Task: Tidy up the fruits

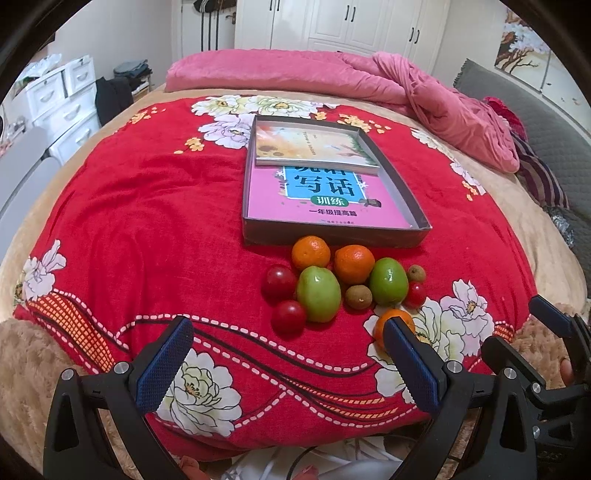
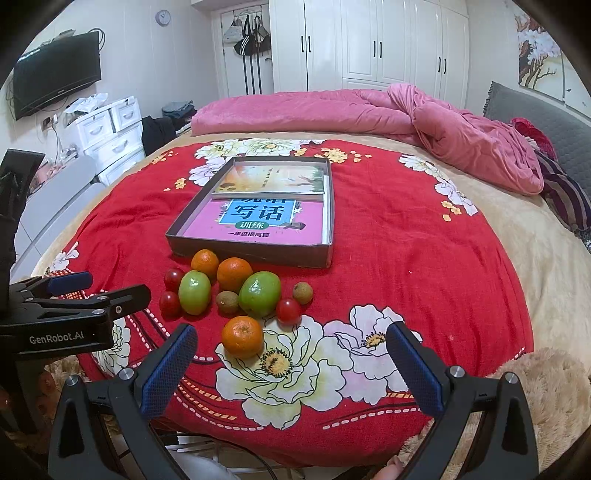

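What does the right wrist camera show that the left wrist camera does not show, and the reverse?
Only the right wrist view shows a wall television, a clock, and the whole of the nearest orange, lying apart from the other fruit. Only the left wrist view shows the right gripper from the side; there the nearest orange is partly hidden behind a finger of the left gripper. Both show the shallow box holding books, the fruit cluster before it on the red floral cloth, the pink quilt and the white wardrobe.
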Available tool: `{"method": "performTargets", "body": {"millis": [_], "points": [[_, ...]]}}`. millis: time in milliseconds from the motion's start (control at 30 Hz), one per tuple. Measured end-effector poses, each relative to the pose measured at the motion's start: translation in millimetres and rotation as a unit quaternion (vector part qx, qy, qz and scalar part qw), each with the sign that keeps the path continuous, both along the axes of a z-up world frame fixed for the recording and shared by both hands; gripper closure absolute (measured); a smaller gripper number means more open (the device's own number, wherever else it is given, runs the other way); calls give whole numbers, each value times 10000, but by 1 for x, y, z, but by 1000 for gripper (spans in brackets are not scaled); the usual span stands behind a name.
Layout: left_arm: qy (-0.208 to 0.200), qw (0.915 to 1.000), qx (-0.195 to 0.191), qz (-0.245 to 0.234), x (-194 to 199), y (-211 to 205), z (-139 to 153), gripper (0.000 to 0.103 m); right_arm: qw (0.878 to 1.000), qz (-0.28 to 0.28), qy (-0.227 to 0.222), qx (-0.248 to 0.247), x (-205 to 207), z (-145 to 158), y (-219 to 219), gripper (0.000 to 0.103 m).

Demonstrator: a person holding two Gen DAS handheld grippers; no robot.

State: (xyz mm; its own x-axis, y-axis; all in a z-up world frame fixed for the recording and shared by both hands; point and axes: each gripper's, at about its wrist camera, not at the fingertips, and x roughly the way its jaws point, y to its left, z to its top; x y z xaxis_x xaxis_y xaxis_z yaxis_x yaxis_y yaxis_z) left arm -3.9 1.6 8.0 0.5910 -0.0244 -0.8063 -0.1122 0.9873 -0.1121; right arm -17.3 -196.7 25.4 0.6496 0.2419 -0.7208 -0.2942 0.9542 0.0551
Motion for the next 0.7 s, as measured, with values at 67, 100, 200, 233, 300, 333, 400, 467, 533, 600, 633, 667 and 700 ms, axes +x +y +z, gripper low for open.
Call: {"method": "performTargets", "body": {"millis": [67,100,200,233,300,333,400,467,533,600,633,667,700], "points": [[0,10000,0,-1,0,0,0,1,10000,6,3,3,0,0,0,0],[-1,10000,4,3,0,0,0,1,10000,4,6,-2,0,0,0,0],[-9,10000,-5,-2,0,0,1,1,10000,7,13,3,1,0,0,0],[-12,10000,-7,-5,0,0,1,1,10000,7,12,4,1,1,0,0],[-11,10000,-5,-8,0,0,1,1,10000,7,14,0,1,0,1,0],[-9,10000,-7,-7,0,0,1,1,10000,6,11,0,1,0,0,0],[-13,10000,-8,-4,0,0,1,1,10000,10,14,0,1,0,1,0],[-14,10000,-18,0,0,-1,1,1,10000,8,25,-13,1,0,1,0],[-16,10000,-30,-3,1,-1,1,1,10000,1,22,-15,1,0,2,0],[-14,10000,-45,-11,0,-1,1,1,10000,-6,24,-13,3,-1,2,0],[-13,10000,-51,-17,0,-1,1,1,10000,-10,27,-14,4,-2,2,0],[-11,10000,-51,-22,0,-1,1,1,10000,-12,30,-15,4,-2,2,0],[-12,10000,-55,-28,0,-1,1,1,10000,-11,32,-19,4,-2,2,0]]}}
